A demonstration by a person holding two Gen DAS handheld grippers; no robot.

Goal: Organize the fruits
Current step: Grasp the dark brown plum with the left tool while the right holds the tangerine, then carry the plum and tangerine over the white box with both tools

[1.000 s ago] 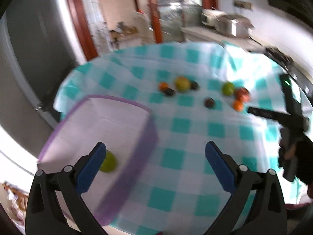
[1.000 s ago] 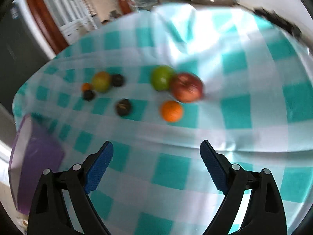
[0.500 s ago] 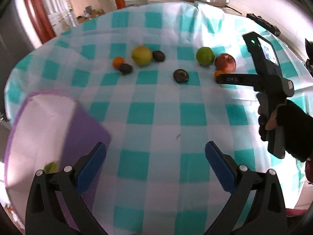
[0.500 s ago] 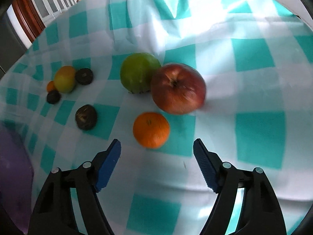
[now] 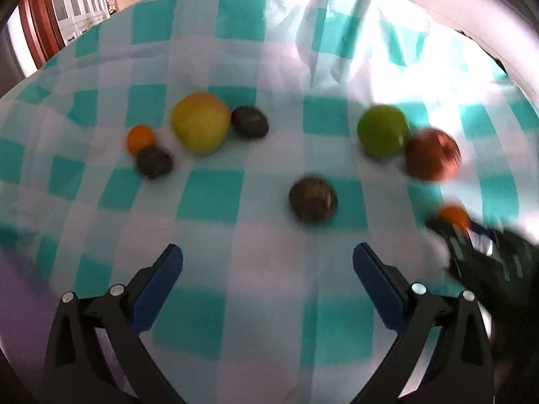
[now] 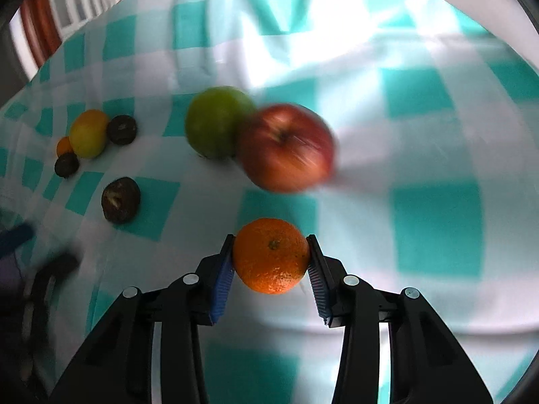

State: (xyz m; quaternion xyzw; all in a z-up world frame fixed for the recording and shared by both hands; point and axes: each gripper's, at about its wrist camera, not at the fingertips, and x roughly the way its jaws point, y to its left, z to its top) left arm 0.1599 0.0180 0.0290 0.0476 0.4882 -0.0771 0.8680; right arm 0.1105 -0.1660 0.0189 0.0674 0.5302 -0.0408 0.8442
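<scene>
My right gripper [image 6: 271, 257] is shut on an orange [image 6: 271, 256]; its blue pads press both sides. Just beyond it lie a red apple [image 6: 286, 146] and a green apple [image 6: 215, 121]. My left gripper [image 5: 267, 269] is open and empty above the cloth, with a dark round fruit [image 5: 313, 198] a little ahead of it. Further left lie a yellow apple [image 5: 200, 121], a small orange [image 5: 139, 138] and two dark fruits [image 5: 153, 161] [image 5: 250, 121]. The right gripper with the orange [image 5: 454, 215] shows at the left view's right edge.
The fruits lie on a table with a teal and white checked cloth [image 5: 209, 198]. A purple bin edge [image 5: 13, 303] shows faintly at the lower left. Kitchen appliances and a wooden door frame [image 5: 40, 30] stand behind the table.
My right gripper moved forward and closed on the orange. My left gripper swung away from the purple bin toward the fruits, which now look nearer.
</scene>
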